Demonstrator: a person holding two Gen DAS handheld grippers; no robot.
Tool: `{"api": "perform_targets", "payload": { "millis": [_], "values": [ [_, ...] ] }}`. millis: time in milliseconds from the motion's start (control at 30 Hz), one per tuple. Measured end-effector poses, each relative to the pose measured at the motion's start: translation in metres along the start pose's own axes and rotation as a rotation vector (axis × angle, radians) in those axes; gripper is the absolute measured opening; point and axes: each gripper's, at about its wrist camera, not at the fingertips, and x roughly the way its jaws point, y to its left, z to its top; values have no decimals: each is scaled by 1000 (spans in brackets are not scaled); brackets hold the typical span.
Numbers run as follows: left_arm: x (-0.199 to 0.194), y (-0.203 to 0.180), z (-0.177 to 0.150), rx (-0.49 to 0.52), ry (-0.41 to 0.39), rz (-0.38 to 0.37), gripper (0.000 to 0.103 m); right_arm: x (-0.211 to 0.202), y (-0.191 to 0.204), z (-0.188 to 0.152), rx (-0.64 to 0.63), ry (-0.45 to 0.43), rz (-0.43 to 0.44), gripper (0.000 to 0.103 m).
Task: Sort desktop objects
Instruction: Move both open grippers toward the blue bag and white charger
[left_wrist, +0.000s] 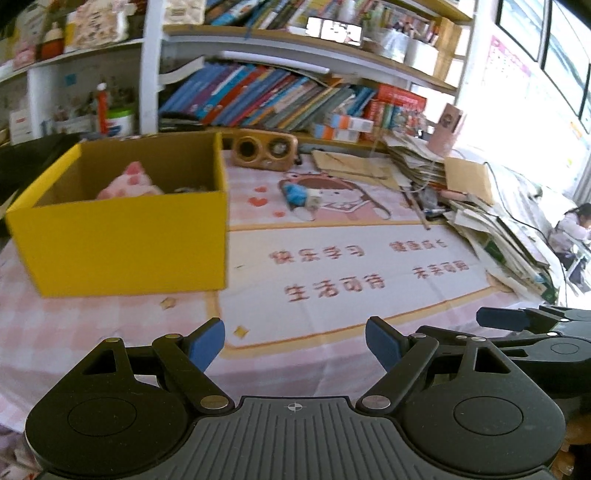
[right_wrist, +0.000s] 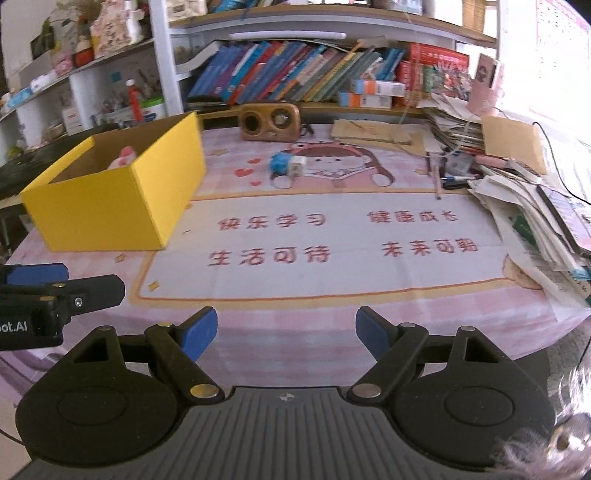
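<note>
The left tongs (left_wrist: 295, 343) and right tongs (right_wrist: 286, 332) both gape wide and empty over the near edge of the pink printed desk mat (right_wrist: 332, 236). The small blue-and-white keyring toy (right_wrist: 286, 164) lies mid-mat toward the far edge, probably light and soft; pinch its body. The open yellow cardboard box (right_wrist: 118, 199) sits at the left edge; the paper stack (right_wrist: 535, 206) crowds the right.

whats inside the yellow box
A pink plush toy lies in the yellow box, toward its back. Something dark shows beside it, too blurred to name. The box's front wall hides the floor and anything lying low.
</note>
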Motion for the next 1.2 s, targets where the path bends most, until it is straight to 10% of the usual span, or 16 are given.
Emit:
{"api": "perform_targets", "payload": {
  "millis": [567, 1200],
  "values": [
    [57, -35, 32, 25, 22, -56, 86, 28, -54, 29, 34, 16, -61, 81],
    [126, -50, 84, -71, 22, 100, 86, 110, -108, 100, -43, 58, 73, 81]
  ]
}}
